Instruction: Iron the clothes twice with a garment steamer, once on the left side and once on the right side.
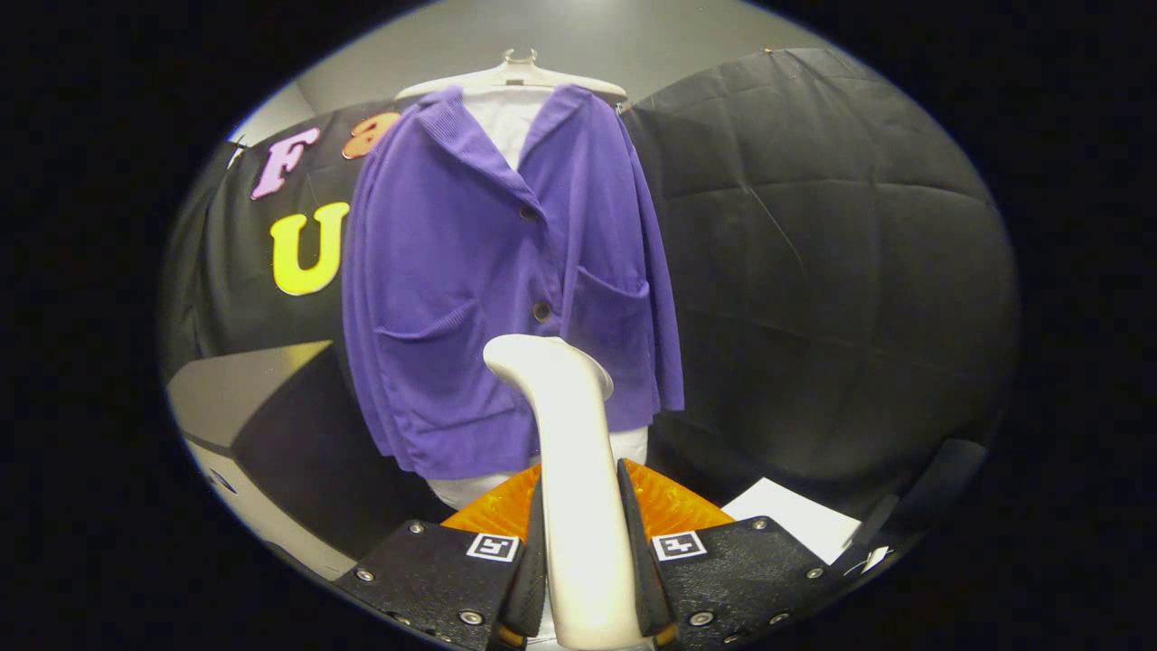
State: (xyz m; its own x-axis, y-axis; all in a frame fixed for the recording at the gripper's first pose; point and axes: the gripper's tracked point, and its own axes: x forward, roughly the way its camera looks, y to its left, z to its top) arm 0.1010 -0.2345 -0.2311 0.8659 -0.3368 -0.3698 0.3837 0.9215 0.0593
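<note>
Gripper view: gripper [586,561] clamped on steamer [569,470] handle, head raised just short of purple cardigan [488,289] hung on hanger [512,77].

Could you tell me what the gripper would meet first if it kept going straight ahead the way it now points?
The gripper, shut on the garment steamer, points at the purple cardigan; the steamer head would likely touch its lower front first, though depth is unclear.
</note>
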